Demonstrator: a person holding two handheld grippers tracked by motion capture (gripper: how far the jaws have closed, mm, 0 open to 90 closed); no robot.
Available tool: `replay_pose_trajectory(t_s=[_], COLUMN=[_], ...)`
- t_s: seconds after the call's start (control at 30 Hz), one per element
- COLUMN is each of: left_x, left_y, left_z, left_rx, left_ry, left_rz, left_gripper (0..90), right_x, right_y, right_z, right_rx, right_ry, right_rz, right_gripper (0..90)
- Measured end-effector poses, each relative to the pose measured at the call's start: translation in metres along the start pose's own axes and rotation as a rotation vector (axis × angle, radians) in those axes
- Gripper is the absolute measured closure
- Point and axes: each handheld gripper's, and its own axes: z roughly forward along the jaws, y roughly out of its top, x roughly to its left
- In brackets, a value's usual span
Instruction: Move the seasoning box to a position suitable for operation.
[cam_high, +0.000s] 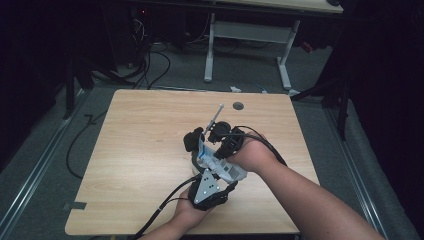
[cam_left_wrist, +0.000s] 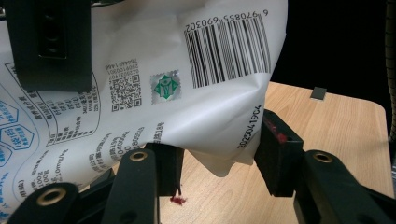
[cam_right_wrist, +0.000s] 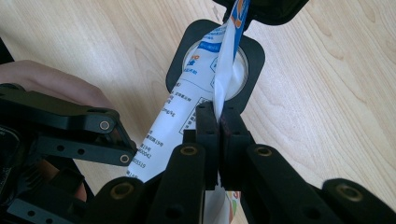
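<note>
Meanwhile, scene: white printed pouch (cam_high: 218, 164) was held above the wooden table (cam_high: 135, 150) between both hands | right gripper (cam_right_wrist: 218, 122): jaws pinched together on the pouch's thin edge | left gripper (cam_left_wrist: 219, 158): jaws stood half apart, gripping the pouch's barcode corner.

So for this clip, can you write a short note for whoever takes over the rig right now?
Right hand-held gripper: shut on the top edge of the white printed pouch, pinching it flat.
Left hand-held gripper: jaws on either side of the pouch's lower corner; I cannot tell whether they press on it.
The pouch is held up over the wooden table, mid-table, between both hands.
Done: pouch picked up and pinched at its top edge.
Left: probably opening or emptying it; the pouch looks unopened so far.
</note>
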Motion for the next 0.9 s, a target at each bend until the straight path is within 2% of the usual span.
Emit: replay_pose_trajectory(t_s=[0.9], left_x=[0.0003], left_y=[-0.0003], left_z=[-0.0008], left_rx=[-0.003], left_ry=[0.003], left_rz=[0.005], left_gripper=[56.4], right_x=[0.0023], right_y=[0.0021], right_z=[0.0019], right_rx=[-0.001], right_ry=[-0.005], right_rz=[-0.004], right_gripper=[88.7])
